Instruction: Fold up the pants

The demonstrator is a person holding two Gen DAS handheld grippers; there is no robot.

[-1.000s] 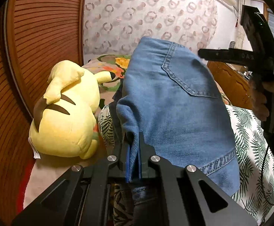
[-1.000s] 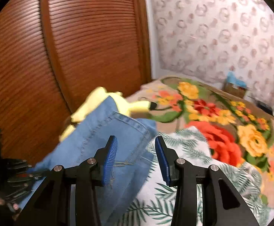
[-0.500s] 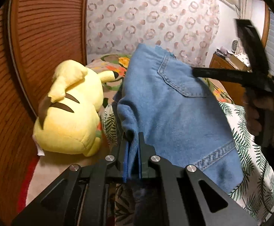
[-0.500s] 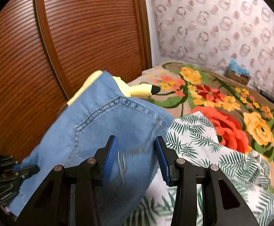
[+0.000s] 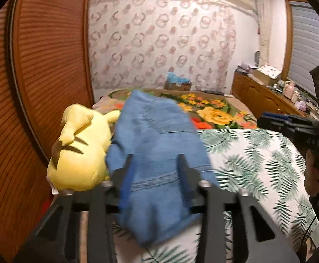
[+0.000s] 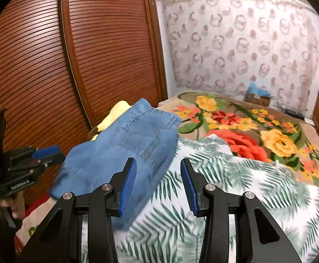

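Observation:
The blue jeans [image 5: 157, 131] lie folded in a bundle on the leaf-print sheet [image 5: 247, 153], their left edge against a yellow plush toy [image 5: 78, 153]. My left gripper [image 5: 156, 171] hovers over the near end of the jeans with its jaws opening. The denim shows between the blurred fingers, and the pads do not press on it. My right gripper [image 6: 158, 166] stands open over the right edge of the jeans [image 6: 126, 144] with nothing gripped. Each gripper shows in the other's view: the left gripper [image 6: 45, 153] at the far left, the right gripper [image 5: 275, 118] at the far right, held by a hand.
A slatted wooden door [image 5: 38, 65] runs close along the left of the bed. A floral blanket [image 6: 247, 127] covers the far half. A cardboard box [image 5: 177, 84] sits at the far wall, and a cluttered wooden dresser [image 5: 262, 96] stands on the right.
My left gripper has let go of the jeans, opened and drawn back upward. The jeans have dropped flat onto the sheet. My right gripper has swung right, away from the denim.

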